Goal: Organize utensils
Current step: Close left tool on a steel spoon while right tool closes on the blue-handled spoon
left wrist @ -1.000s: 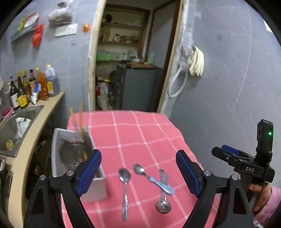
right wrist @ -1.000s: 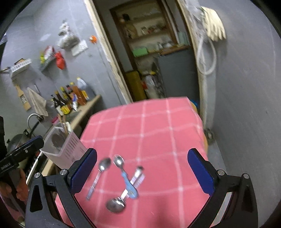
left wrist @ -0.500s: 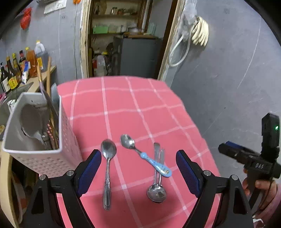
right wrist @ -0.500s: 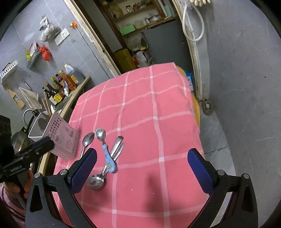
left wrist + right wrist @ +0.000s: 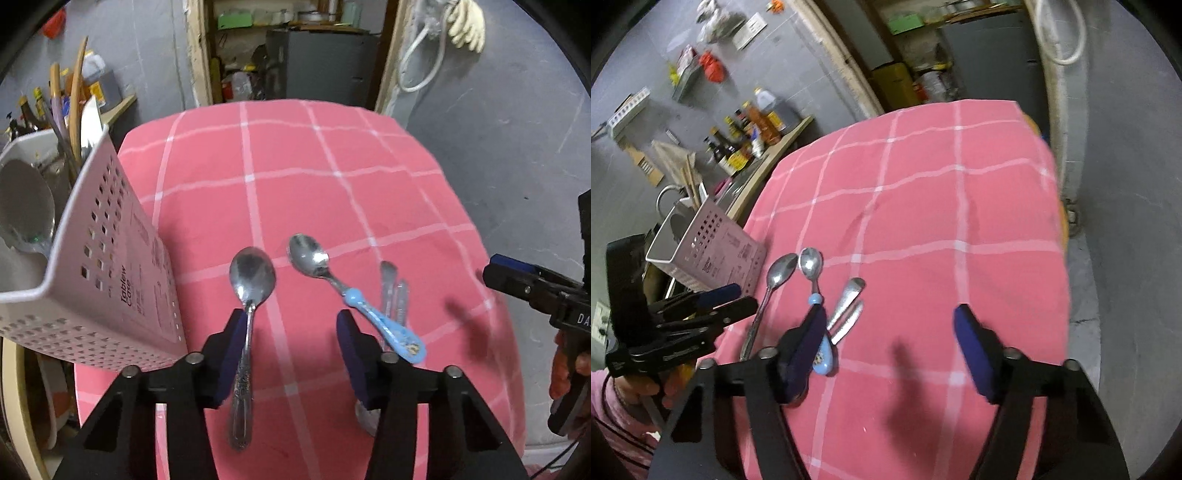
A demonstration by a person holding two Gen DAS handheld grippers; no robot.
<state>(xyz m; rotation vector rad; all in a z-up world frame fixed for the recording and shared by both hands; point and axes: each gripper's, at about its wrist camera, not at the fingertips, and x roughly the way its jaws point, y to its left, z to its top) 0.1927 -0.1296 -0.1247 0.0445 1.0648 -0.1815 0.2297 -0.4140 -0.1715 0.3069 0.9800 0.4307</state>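
Several spoons lie on the pink checked tablecloth (image 5: 303, 177). A plain metal spoon (image 5: 248, 295) lies by the left finger of my open left gripper (image 5: 291, 332), its handle along the inner pad. A blue-handled spoon (image 5: 369, 314) lies across two more metal utensils (image 5: 393, 295) by the right finger. The white perforated utensil holder (image 5: 110, 280) stands at the left, with utensils inside. In the right wrist view my right gripper (image 5: 890, 328) is open above the cloth, with the blue-handled spoon (image 5: 814, 277) and the metal spoon (image 5: 775, 280) by its left finger.
A counter with bottles (image 5: 746, 144) and a sink lies left of the table. A doorway with shelves and a grey cabinet (image 5: 321, 62) is behind it. A grey wall (image 5: 517, 110) runs along the right. The table's right edge (image 5: 1060, 229) drops to the floor.
My left gripper has lowered towards the spoons and its jaws have narrowed. The right gripper has also come lower and closer to the spoons.
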